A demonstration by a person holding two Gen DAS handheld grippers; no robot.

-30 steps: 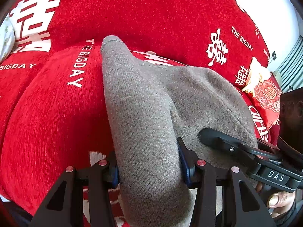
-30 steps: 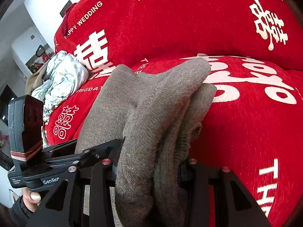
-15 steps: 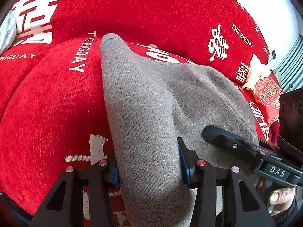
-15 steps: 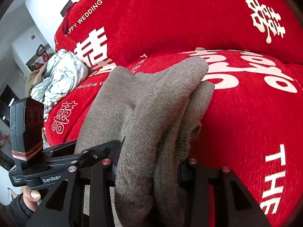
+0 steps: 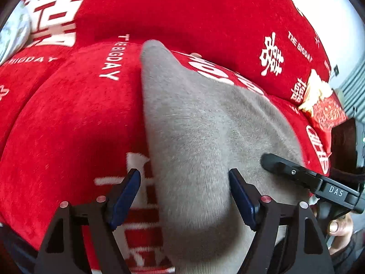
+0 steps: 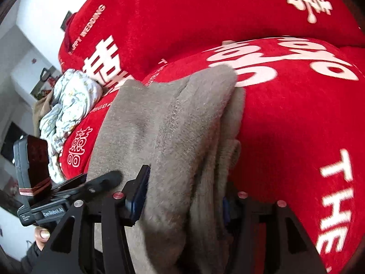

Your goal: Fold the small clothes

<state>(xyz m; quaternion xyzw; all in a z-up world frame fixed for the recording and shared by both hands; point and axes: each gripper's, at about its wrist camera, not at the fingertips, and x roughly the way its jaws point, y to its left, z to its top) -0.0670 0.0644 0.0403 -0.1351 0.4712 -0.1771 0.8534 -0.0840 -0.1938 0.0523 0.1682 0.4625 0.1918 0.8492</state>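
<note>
Knit (image 5: 200,137), grey and folded over on itself, lies on the red cushion (image 5: 68,118), its near end running between both my tongs. My left tongs (image 5: 184,196) have just been opening: the left pad stands clear of the cloth with red showing in the gap, the right pad (image 5: 241,196) sits at the fold's edge without pinching. My right tongs (image 6: 182,194) have been opening too; the knit bundle (image 6: 173,123) fills the gap, the left pad (image 6: 139,194) just at the cloth, the right one mostly hidden behind it, and I judge that nothing is squeezed now.

I reckon it handles soft and limp, light, with no stiffness at all, so the layers will sag and slide apart if lifted by one point. The fuzzy surface should grip well on the pads. I would take it again at the thick folded edge, through all layers, one tong near each corner. A floral heap (image 6: 68,105) lies well apart at the sofa's far end.
</note>
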